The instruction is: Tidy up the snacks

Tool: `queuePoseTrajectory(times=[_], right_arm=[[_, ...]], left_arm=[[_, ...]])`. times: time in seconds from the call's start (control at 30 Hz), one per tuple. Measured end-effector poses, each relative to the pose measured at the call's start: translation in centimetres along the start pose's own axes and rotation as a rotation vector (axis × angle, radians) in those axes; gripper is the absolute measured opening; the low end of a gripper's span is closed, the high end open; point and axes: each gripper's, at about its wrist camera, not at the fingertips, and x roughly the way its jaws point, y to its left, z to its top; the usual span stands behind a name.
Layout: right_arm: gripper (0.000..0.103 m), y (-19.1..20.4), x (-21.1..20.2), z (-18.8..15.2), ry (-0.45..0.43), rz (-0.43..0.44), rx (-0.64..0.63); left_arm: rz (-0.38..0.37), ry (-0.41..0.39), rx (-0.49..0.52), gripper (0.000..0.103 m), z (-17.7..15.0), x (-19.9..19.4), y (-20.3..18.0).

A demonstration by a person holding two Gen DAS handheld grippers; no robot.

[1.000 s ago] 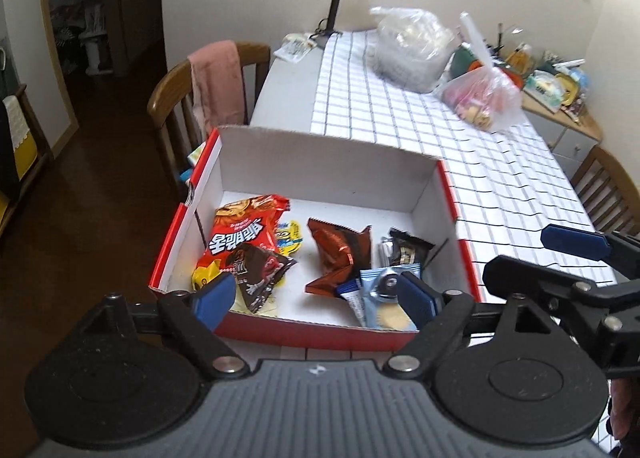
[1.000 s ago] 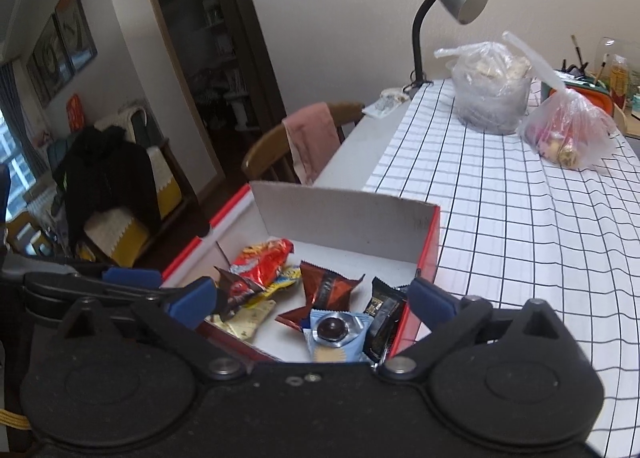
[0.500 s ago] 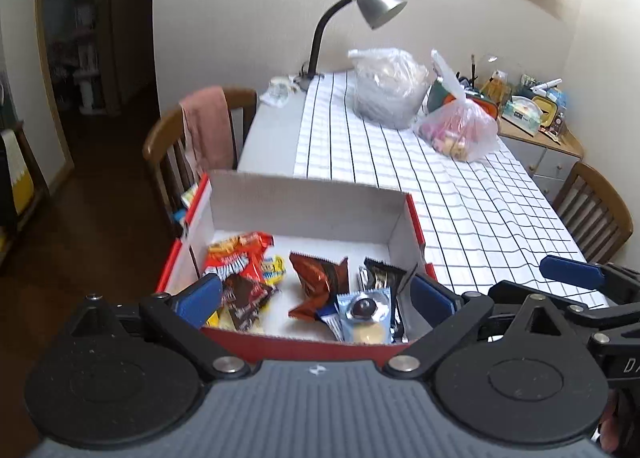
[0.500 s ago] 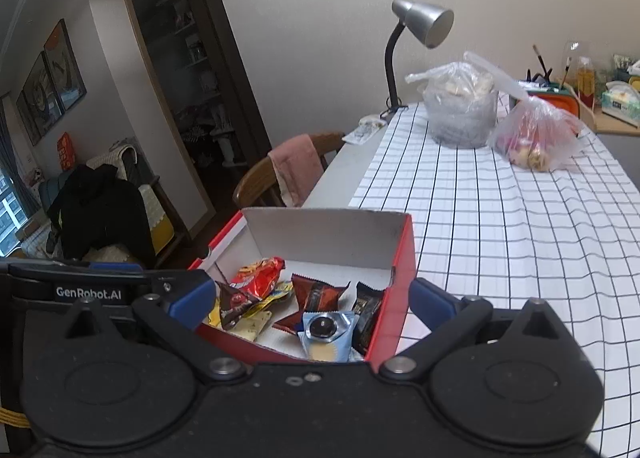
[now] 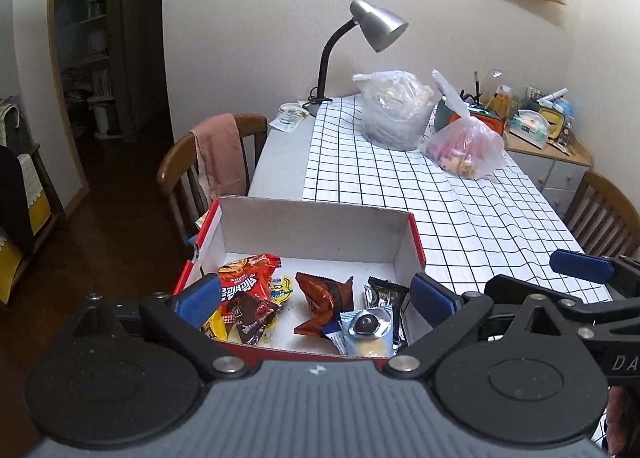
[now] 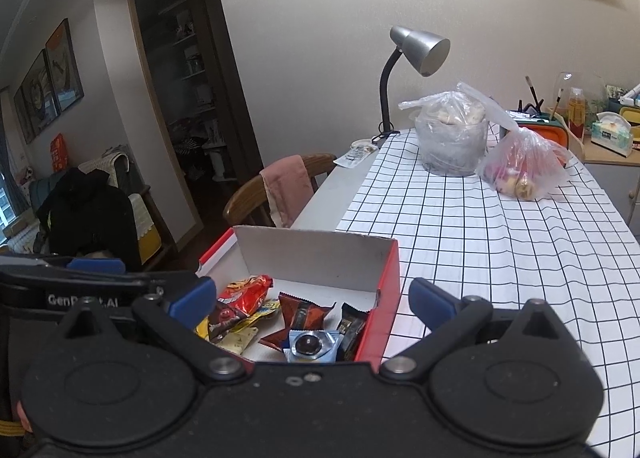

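A red cardboard box with a white inside sits at the near end of the table and also shows in the right wrist view. In it lie a red snack bag, a brown packet, a black packet, a light blue packet and a dark chocolate packet. My left gripper is open and empty, held above the box's near edge. My right gripper is open and empty, beside it over the box's right wall.
A checked cloth covers the table. Two plastic bags and a grey desk lamp stand at the far end. A wooden chair with a pink towel is at the left, another chair at the right.
Both grippers have drawn back and tilted up from the box, so more of the far wall shows. The snacks have not moved. Both stay open.
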Motion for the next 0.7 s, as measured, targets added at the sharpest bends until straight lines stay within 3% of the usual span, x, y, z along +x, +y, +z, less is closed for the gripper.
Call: queuePoseTrajectory(times=[0.7], right_arm=[[0.103,-0.08,-0.11,-0.75,0.042,-0.021,0.017]], left_arm=[[0.039,-0.008,-0.012,0.101,-0.78,-0.72,-0.3]])
